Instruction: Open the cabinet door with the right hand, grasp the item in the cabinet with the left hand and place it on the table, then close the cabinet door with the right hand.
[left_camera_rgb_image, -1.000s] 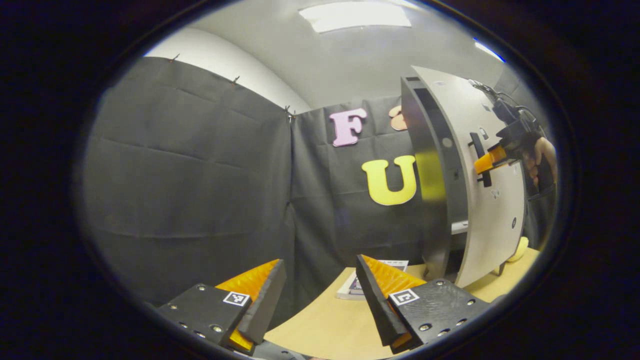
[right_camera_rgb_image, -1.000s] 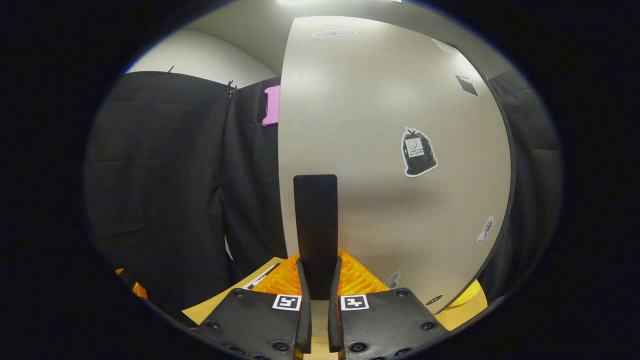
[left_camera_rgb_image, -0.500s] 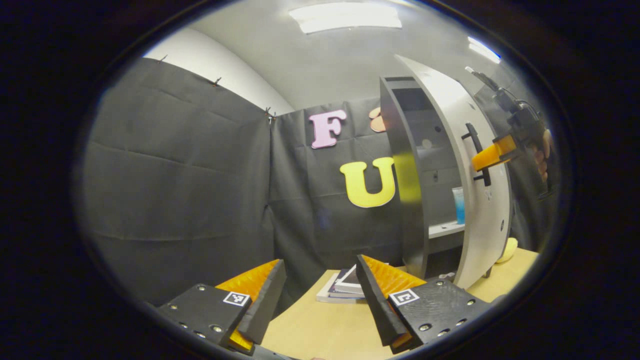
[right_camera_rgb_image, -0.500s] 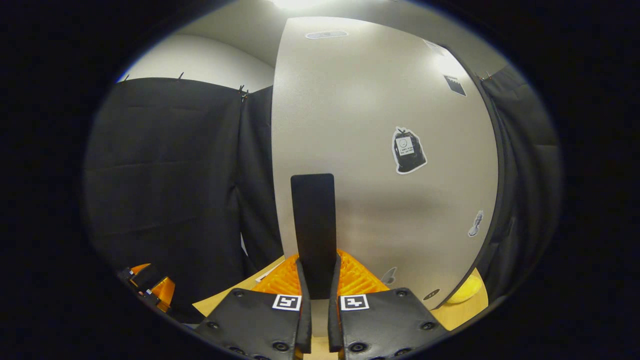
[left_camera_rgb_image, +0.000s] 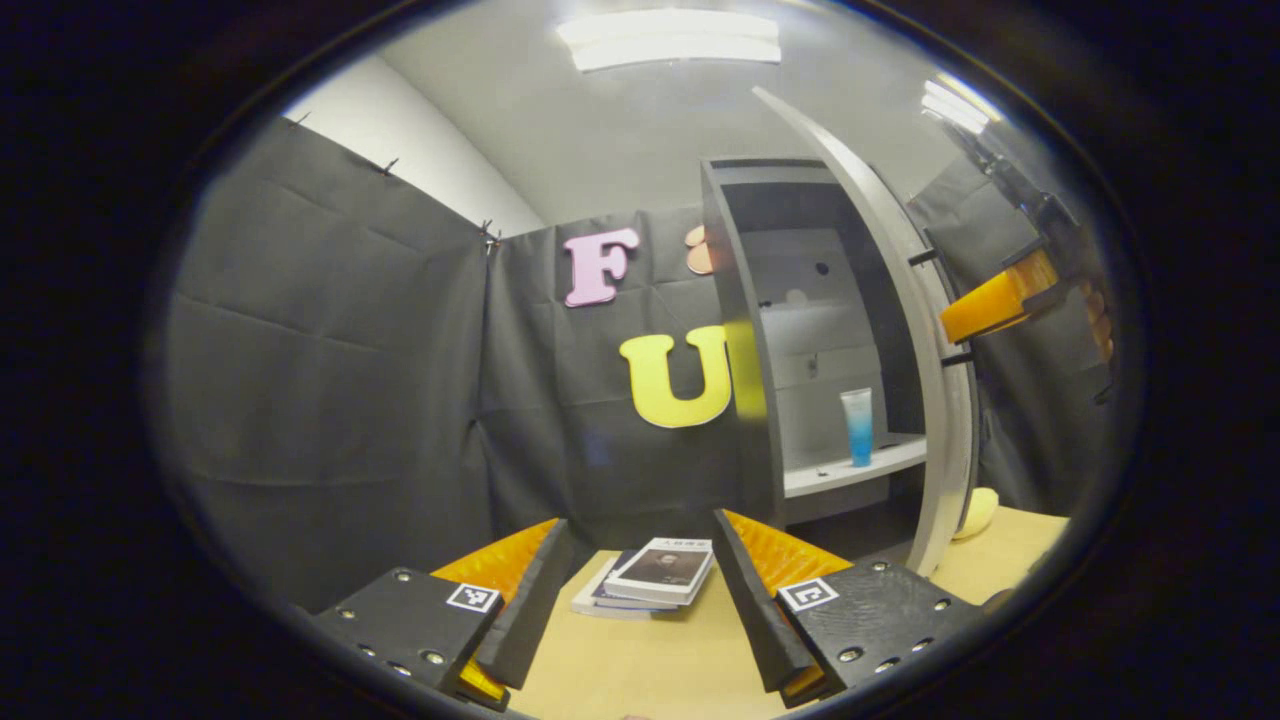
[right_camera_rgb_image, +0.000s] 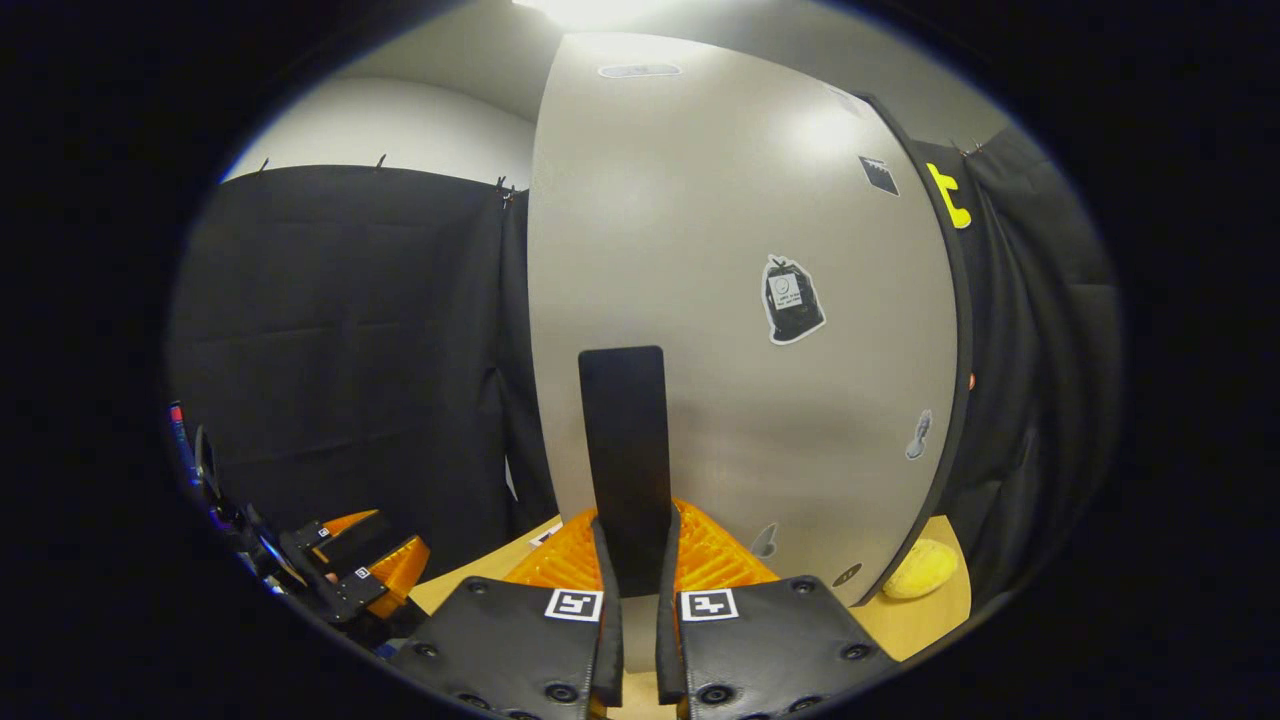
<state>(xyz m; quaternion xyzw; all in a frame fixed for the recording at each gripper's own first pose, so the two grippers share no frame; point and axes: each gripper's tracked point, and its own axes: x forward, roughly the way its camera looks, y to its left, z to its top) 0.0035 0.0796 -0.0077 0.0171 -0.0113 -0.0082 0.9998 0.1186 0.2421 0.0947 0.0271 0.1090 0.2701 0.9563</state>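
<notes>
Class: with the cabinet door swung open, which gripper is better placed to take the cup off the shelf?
Left. The left gripper is open and free, facing the cup. The right gripper is shut on the door handle.

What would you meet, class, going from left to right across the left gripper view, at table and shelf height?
Stack of books → blue cup on the cabinet shelf → open cabinet door → yellow object on the table.
</notes>
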